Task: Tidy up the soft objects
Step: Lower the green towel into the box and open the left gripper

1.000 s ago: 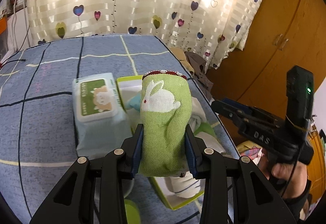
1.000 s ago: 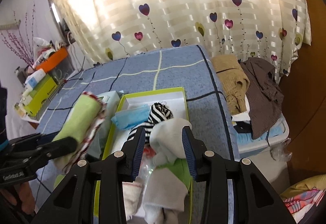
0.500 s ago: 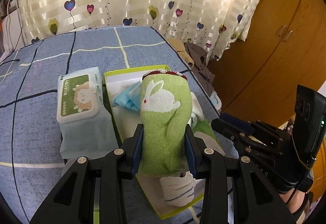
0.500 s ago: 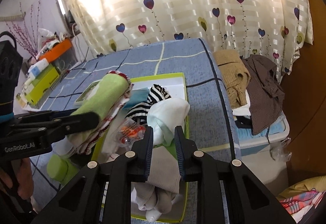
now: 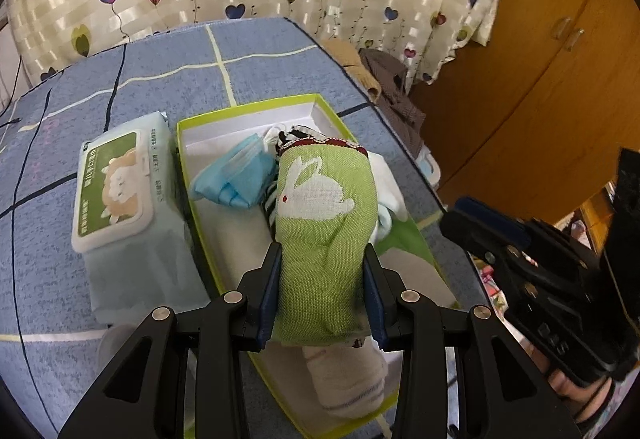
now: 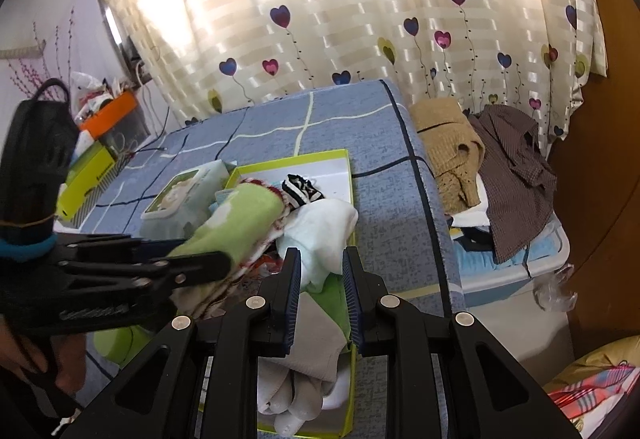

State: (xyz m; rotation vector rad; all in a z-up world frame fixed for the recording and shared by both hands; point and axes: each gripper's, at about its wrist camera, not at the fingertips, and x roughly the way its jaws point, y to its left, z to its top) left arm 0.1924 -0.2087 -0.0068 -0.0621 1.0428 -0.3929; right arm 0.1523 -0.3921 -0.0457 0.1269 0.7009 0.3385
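Observation:
My left gripper (image 5: pixel 322 259) is shut on a rolled green cloth with a white rabbit (image 5: pixel 324 207), held over the lime-green box (image 5: pixel 248 109) on the blue bed. Blue face masks (image 5: pixel 236 175), a black-and-white striped sock (image 6: pixel 300 191) and a rolled white sock (image 5: pixel 344 379) lie in the box. My right gripper (image 6: pixel 320 259) stands at the box's right side, its jaws narrowed on a pale white sock (image 6: pixel 324 227). The green cloth (image 6: pixel 240 215) hangs just left of that sock.
A wipes pack (image 5: pixel 116 183) lies against the box's left wall. Piled clothes (image 6: pixel 480 159) sit on a bin beyond the bed's right edge, next to a wooden wardrobe (image 5: pixel 540 79). Boxes and clutter (image 6: pixel 96 163) stand at the bed's far left.
My left gripper moved forward and down with the green cloth, so the box looks closer. The right jaws narrowed around the pale sock.

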